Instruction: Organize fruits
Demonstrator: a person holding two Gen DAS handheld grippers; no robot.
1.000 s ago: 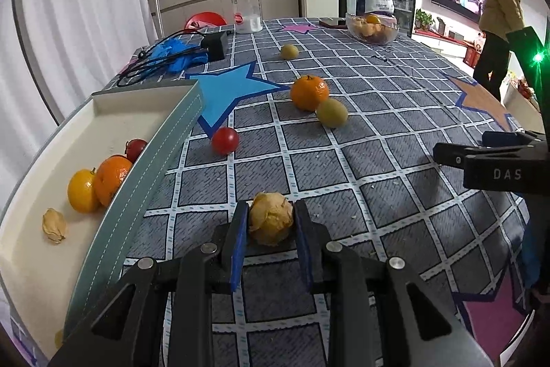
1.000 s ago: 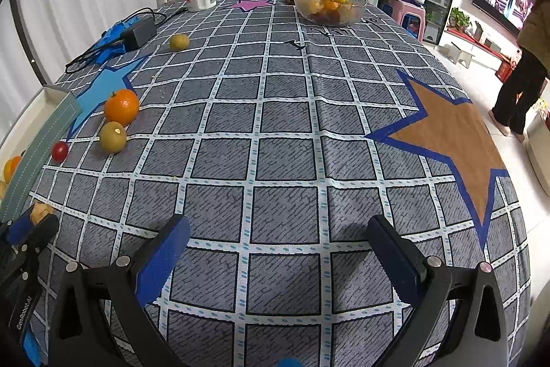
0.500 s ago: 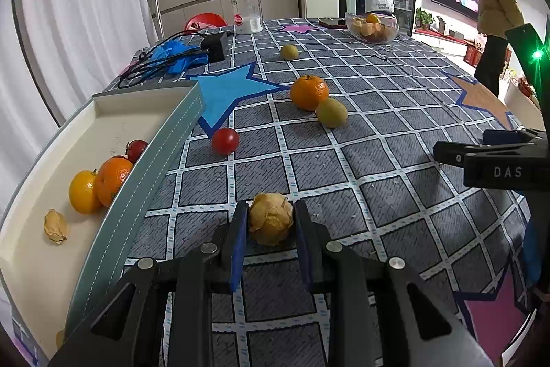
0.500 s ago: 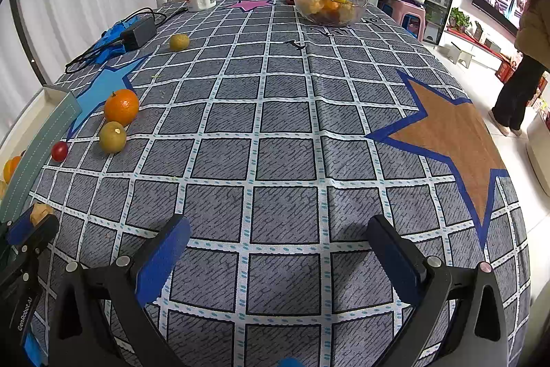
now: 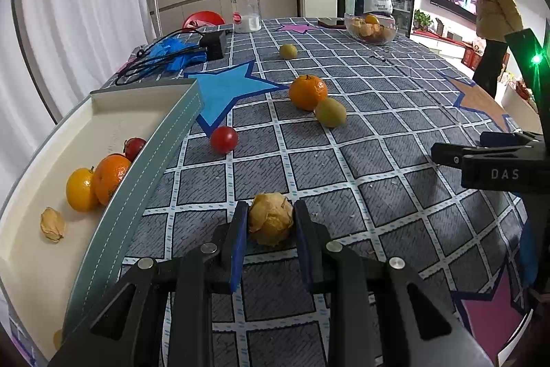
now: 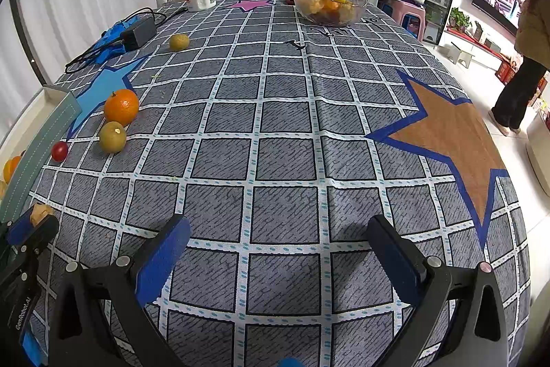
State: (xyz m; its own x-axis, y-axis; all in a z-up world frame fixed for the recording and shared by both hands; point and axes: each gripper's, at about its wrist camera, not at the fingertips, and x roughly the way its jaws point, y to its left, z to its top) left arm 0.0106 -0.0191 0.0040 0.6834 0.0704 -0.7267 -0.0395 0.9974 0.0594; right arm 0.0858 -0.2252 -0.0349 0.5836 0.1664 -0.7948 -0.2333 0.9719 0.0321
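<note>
A: What do the left tongs (image 5: 270, 231) have?

B: They are closed down on a papery husked fruit (image 5: 271, 223); both blue pads press its sides, low over the table (image 5: 395, 208) near its front left edge, just beside the tray (image 5: 137, 195).

A: And the right tongs (image 6: 278, 250)?

B: Spread wide with nothing between them, only checked cloth. The left view catches just their black side at its right edge.

A: What does the left view alone give?

B: The inside of the tray: a yellow fruit (image 5: 79, 190) touching a mandarin (image 5: 110, 177), a red tomato (image 5: 134, 147) behind them against the wall, and a loose husk (image 5: 52, 224) nearer the front. The right view shows only the tray's rim and a sliver of orange.

A: And on the open cloth?

B: Both views show a cherry tomato (image 5: 223, 140) near the tray's far corner, an orange (image 5: 308, 92) touching a greenish fruit (image 5: 330, 112) further in, and another small green one (image 5: 288, 51) towards the far edge. The right view shows the glass bowl (image 6: 330, 10) of fruit more clearly.
</note>
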